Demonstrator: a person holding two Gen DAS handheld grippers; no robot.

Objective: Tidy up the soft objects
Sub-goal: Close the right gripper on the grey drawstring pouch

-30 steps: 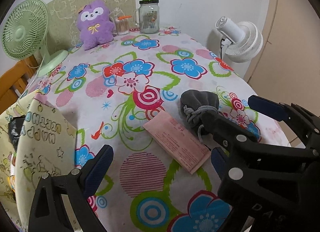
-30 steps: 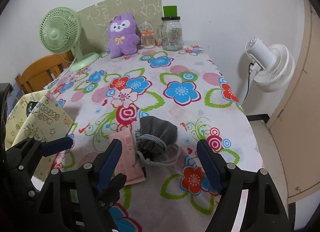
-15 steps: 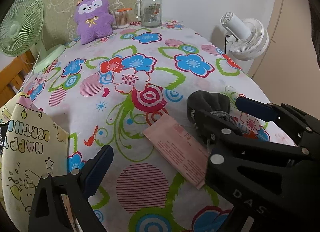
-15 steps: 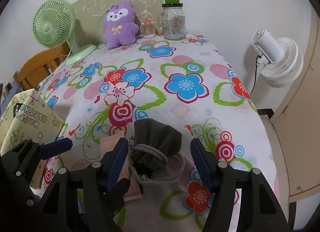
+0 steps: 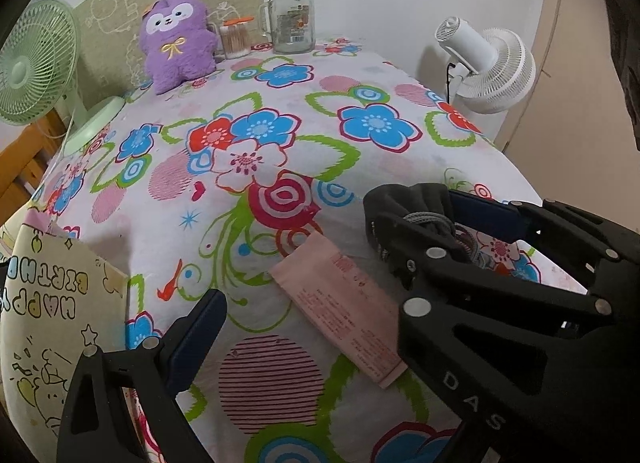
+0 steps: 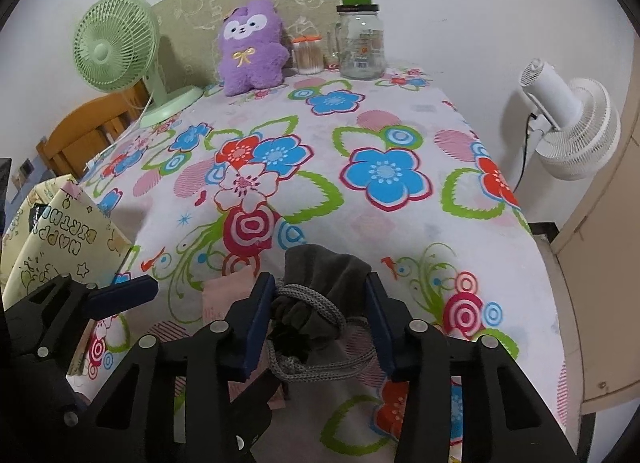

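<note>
Right gripper (image 6: 320,315) pinching grey drawstring pouch (image 6: 320,275) at its cinched neck beside the pink packet (image 5: 344,307), likely for lifting; left gripper (image 5: 304,327) spread, idle

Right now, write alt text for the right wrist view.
The right gripper closes its blue pads around a grey drawstring pouch on a flowered tablecloth, a pink packet just left of it. At the far edge stand a purple plush toy, a glass jar and a green fan.
</note>
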